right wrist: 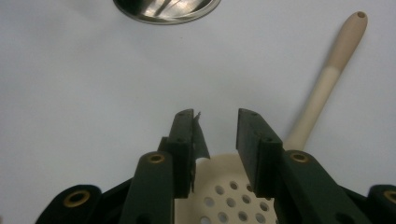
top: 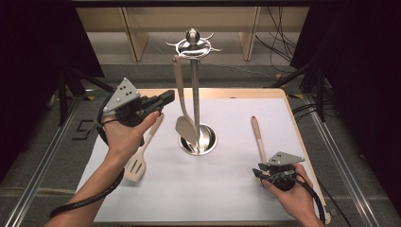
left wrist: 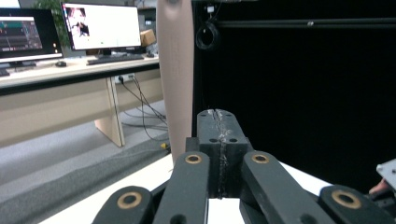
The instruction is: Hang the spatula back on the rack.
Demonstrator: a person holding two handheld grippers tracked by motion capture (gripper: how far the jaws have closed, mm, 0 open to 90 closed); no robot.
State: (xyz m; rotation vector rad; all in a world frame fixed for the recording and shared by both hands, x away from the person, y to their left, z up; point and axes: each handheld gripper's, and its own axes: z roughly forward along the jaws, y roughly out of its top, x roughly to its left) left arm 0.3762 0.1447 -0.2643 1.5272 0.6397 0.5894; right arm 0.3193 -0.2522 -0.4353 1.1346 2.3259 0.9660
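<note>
- High view: the left gripper (top: 166, 98) is lifted over the table's (top: 156, 198) left half, pointing toward the utensil stand (top: 196, 94) at the centre. A solid beige spatula (top: 183, 111) hangs from one of the stand's hooks. A slotted spatula (top: 140, 155) lies on the table below the left hand (top: 124, 137). The right gripper (top: 261, 171) sits low near the right edge, over the head of a skimmer spoon (top: 258, 137) whose handle points away from the person.
- Left gripper view: the jaws are pressed together with nothing between them. The hanging spatula's beige handle (left wrist: 175, 74) stands upright just beyond the jaw tips; whether they touch it I cannot tell.
- Right gripper view: the jaws stand apart, empty, above the skimmer's perforated bowl (right wrist: 224, 196). Its handle (right wrist: 329, 74) runs up to the right. The stand's steel base (right wrist: 166, 9) lies at the top edge.
</note>
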